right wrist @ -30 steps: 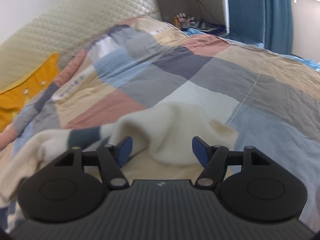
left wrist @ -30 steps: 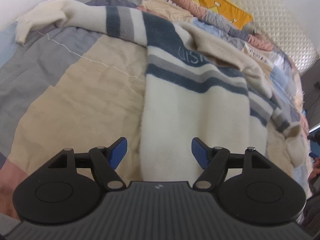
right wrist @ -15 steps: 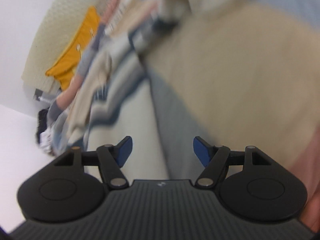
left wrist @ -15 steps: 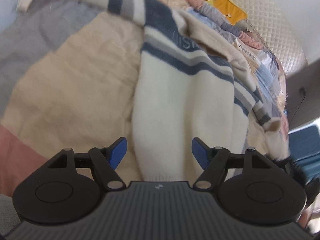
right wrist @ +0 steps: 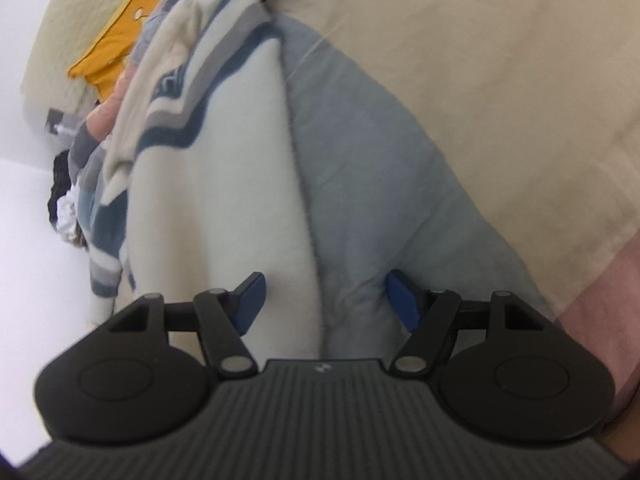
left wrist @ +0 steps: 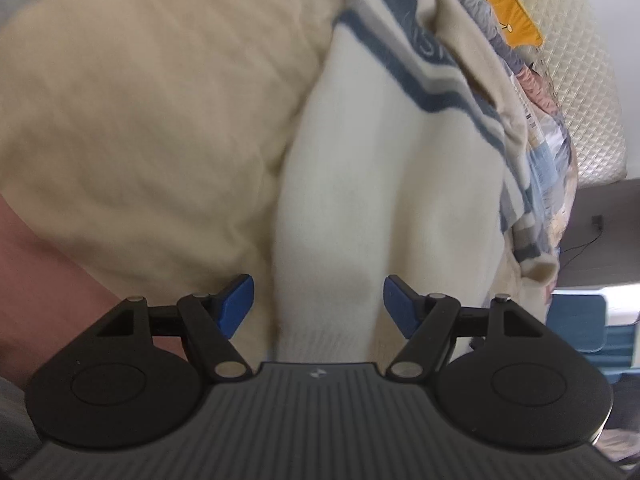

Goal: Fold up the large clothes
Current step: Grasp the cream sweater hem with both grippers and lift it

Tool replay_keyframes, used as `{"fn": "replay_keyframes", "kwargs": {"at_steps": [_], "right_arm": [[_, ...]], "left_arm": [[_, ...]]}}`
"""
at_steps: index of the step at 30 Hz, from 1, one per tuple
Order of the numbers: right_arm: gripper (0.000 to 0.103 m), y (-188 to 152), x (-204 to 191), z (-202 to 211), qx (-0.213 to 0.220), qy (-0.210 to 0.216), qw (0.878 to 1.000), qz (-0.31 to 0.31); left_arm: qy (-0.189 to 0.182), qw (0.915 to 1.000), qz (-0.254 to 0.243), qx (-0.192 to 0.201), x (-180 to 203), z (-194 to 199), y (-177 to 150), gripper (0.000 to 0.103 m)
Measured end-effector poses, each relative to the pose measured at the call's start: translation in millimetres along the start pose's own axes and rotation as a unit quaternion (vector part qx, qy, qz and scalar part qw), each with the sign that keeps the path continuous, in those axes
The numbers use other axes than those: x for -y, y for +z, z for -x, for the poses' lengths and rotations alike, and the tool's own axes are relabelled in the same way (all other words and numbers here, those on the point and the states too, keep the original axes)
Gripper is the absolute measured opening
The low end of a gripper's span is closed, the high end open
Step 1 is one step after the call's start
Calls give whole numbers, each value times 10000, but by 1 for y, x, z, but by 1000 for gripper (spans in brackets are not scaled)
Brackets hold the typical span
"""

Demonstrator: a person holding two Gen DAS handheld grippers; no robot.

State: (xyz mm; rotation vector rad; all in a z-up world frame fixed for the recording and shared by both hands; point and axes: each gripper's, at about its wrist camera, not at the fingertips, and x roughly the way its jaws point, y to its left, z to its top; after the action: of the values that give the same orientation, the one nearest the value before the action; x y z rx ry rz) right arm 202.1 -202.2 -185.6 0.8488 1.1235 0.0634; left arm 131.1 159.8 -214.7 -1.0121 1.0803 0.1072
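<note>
With jaws spread and pinching nothing, the left hand-held gripper (left wrist: 319,306) and right hand-held gripper (right wrist: 325,302) are hovering over the hem corners of the sweater (left wrist: 384,184) lying on the bed (left wrist: 140,100), which looks soft, floppy and best gripped at its ribbed hem.

Bare patchwork quilt (left wrist: 140,128) lies open left of the sweater (left wrist: 372,200) and right of it (right wrist: 460,100); the headboard (left wrist: 576,60) blocks the far end.

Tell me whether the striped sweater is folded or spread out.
Partly folded: the cream sweater lies lengthwise on the patchwork quilt, one side edge doubled over, hem unfolded.
</note>
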Motion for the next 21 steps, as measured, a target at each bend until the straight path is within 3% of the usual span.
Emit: {"fn": "replay_keyframes", "kwargs": {"at_steps": [5, 6, 8, 13, 16, 17, 18, 19, 20, 21], "right_arm": [[64, -4, -10, 3, 85, 172, 9994, 298], [57, -7, -13, 1, 27, 269, 9990, 353], [55, -13, -15, -9, -287, 506, 9979, 286], [54, -21, -15, -29, -313, 186, 9983, 446], [55, -21, -17, -30, -315, 296, 9976, 536], [50, -21, -20, -31, -314, 369, 9966, 662], [31, -22, -22, -33, -311, 441, 9957, 756], [23, -21, -24, -35, -327, 524, 9951, 769], [20, -20, -25, -34, -322, 539, 9950, 779], [18, -19, -27, -31, -289, 513, 9950, 808]], "left_arm": [[-139, 9997, -178, 25, 5, -11, -7, 76], [-144, 9997, -198, 9, 6, -13, -8, 76], [-176, 9997, -152, -32, 7, -16, -7, 75], [-208, 9996, 179, 16, 4, -28, -2, 74], [-89, 9999, -20, 43, 11, -34, -2, 58], [-65, 9999, -69, 48, 11, -35, -1, 47], [-47, 9999, -99, 53, 11, -35, -1, 35], [-84, 9999, -86, 66, 10, -34, -1, 29], [-175, 9998, -32, 109, 9, -30, -2, 20], [-208, 9997, -17, 162, 9, -26, -2, 18]]}}
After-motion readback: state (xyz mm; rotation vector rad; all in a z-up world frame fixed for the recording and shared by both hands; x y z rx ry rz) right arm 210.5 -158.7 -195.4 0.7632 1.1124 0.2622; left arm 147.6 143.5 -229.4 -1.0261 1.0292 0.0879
